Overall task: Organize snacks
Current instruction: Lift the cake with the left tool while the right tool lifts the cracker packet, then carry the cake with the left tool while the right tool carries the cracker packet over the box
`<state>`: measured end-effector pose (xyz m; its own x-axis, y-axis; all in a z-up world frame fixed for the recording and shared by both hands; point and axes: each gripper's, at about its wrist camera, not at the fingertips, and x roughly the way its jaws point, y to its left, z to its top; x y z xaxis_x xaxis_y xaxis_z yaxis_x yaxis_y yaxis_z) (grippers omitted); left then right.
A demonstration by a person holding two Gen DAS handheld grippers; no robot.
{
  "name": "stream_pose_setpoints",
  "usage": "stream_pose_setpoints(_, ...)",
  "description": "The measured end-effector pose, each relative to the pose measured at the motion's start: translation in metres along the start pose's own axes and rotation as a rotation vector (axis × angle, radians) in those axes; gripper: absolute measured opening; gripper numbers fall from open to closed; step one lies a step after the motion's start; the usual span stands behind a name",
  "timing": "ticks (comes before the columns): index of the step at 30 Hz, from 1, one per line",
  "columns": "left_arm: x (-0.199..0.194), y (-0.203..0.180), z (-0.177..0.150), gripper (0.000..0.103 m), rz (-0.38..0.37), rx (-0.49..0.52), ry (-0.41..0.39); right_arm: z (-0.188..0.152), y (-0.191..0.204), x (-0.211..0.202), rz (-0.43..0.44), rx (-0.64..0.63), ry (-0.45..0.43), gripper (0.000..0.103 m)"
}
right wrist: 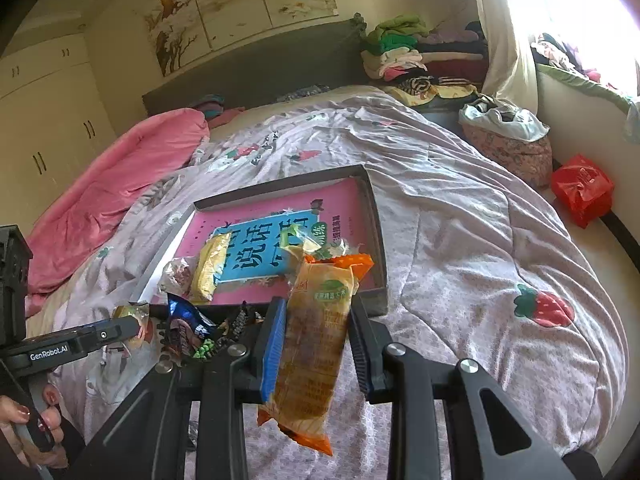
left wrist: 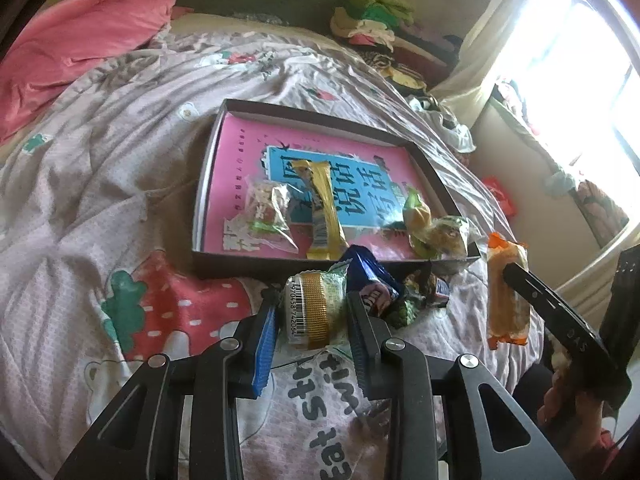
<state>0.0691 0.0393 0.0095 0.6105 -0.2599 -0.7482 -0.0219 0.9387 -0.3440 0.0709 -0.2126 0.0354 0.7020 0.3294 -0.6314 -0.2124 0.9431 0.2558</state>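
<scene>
Grippers first, since we see them nearest: our left gripper [left wrist: 312,308] is clamped on a green-wrapped cake [left wrist: 314,306], its barcode facing left, the pads pressing both sides of the wrapper. Our right gripper [right wrist: 318,332] is closed on an orange packet [right wrist: 316,344] that hangs upright between its fingers, the lower end dangling below them. From the left wrist view the same packet [left wrist: 507,292] shows off to the right, pinched by the other gripper's black finger.

Just beyond the left gripper lies a small heap of snacks on the quilt [left wrist: 100,200]: a blue packet [left wrist: 368,276] and a dark wrapper [left wrist: 424,286], touching each other, just near of the tray's near wall.

Farther on sits the tray [left wrist: 208,184], a shallow dark box with a pink book [left wrist: 248,148] lining its floor. Inside, from left to right, are a clear packet [left wrist: 268,212], a gold bar [left wrist: 324,208] lying lengthwise, and a yellow-green bun packet [left wrist: 432,228] in the near right corner.

Farthest, a pink blanket [left wrist: 76,40] is bunched at the left, and folded clothes [left wrist: 376,20] are stacked at the right by the window.
</scene>
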Motion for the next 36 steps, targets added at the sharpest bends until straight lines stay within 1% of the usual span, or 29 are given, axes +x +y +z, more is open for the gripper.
stream_pose_setpoints(11, -0.007, 0.014, 0.007, 0.034, 0.009, -0.033, -0.065, 0.008, 0.013, 0.003, 0.023, -0.012, -0.010, 0.031)
stream_pose_setpoints(23, -0.008, 0.027, 0.014, 0.034, 0.023, -0.057, -0.097, 0.015, 0.022, 0.011, 0.035, -0.020, -0.013, 0.031)
stream_pose_setpoints(29, -0.006, 0.032, 0.022, 0.034, 0.048, -0.051, -0.123, 0.021, 0.027, 0.018, 0.041, -0.024, -0.015, 0.031)
stream_pose_setpoints(36, 0.004, 0.038, 0.030, 0.034, 0.088, -0.039, -0.135, 0.027, 0.032, 0.028, 0.049, -0.026, -0.013, 0.031)
